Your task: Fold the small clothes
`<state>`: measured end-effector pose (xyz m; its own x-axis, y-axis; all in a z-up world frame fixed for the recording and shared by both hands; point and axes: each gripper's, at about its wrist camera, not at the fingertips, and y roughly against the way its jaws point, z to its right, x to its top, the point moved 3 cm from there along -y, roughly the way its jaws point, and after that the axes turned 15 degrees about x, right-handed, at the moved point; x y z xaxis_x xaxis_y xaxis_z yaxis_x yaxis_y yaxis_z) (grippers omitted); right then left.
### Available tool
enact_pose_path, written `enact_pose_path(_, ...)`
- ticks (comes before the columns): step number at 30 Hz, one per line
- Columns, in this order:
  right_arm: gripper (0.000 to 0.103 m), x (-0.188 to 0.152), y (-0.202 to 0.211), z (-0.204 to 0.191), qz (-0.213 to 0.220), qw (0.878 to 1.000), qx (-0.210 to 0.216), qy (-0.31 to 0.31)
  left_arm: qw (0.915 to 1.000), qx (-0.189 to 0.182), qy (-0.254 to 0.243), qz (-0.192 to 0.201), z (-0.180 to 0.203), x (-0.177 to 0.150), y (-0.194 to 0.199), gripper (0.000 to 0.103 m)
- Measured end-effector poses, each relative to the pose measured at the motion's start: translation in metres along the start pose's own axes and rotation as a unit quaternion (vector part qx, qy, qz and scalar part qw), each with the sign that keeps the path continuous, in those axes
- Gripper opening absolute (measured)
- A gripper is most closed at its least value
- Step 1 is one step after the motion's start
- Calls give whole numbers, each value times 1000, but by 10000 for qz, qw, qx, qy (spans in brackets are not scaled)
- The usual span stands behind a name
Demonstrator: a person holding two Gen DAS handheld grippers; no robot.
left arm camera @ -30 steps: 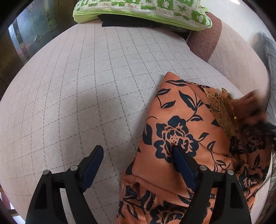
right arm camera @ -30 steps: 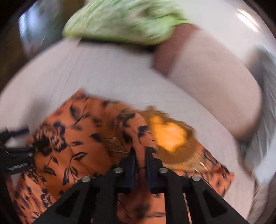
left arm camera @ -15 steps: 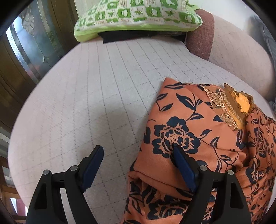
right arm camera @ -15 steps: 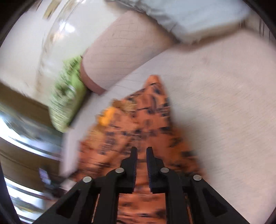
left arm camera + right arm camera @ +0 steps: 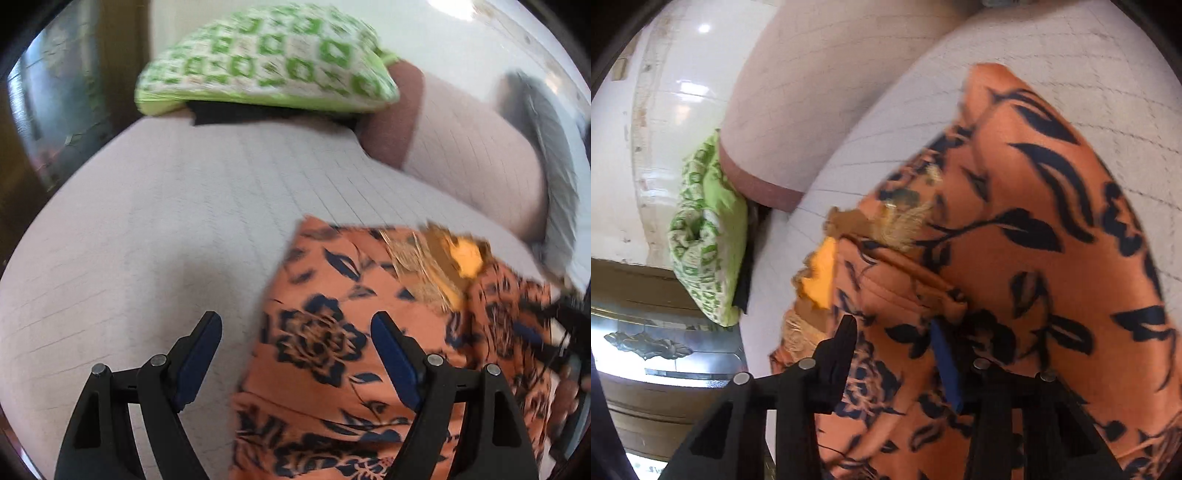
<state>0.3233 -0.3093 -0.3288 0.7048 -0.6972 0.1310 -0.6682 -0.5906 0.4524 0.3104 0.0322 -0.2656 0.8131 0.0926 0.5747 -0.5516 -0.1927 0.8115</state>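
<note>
Though blurred in both views, clear enough on the main change: right tool (image 5: 892, 325) no longer clenched. Pinching a fold of the orange flowered garment (image 5: 1034, 221) one second ago; jaws just been opening since then, now parted, with cloth lying under and between the fingers but not pressed by the pads. Released, then, and carrying nothing. Also rolled strongly meanwhile and brought low over the cloth, hence the room tipped on its side in this view.

Left tool (image 5: 295, 321): spread wide as before, empty, hovering a little higher. Left finger above the bare quilted seat (image 5: 166, 221), right finger above the left part of the garment; no grip on anything.

Garment: lying on the seat, at 4 o'clock in the left wrist view, partly folded, with one flap laid across the body. Gold embroidered neckline (image 5: 417, 266) and yellow lining (image 5: 465, 254) at 2 o'clock of the cloth, both showing. Green patterned pillow (image 5: 266, 62) at 12 o'clock, well apart. Beige bolster (image 5: 461, 158) at 1 o'clock, near the cloth but probably not touching; hard to tell through the blur.

Meaning for the task, as a judgement only: one fold probably just laid down and let go. Not finished yet, to judge from the loose and uneven bundle. Next, most likely: take a new edge, perhaps with both tools, then fold again or smooth. Risk: smooth, slippery-looking fabric, easy to slide open when dragged.
</note>
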Motion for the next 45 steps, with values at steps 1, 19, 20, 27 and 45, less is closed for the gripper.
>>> enact_pose_path(1, 24, 0, -1, -7, 3, 9999, 39, 135, 9999, 21, -143, -77, 5, -2, -5, 83)
enact_pose_path(19, 17, 1, 21, 28, -11, 9997, -199, -161, 9958, 174, -489, -754, 17, -23, -30, 83)
enact_pose_path(20, 17, 3, 21, 29, 51, 9997, -147, -166, 9957, 169, -468, -778, 17, -22, -33, 83)
enact_pose_path(27, 18, 10, 30, 29, 232, 9997, -38, -40, 9954, 94, -381, -879, 14, -20, -40, 83)
enact_pose_path(45, 10, 5, 20, -8, 591, 9937, 56, 946, 9951, 132, -416, -887, 16, -19, -43, 83)
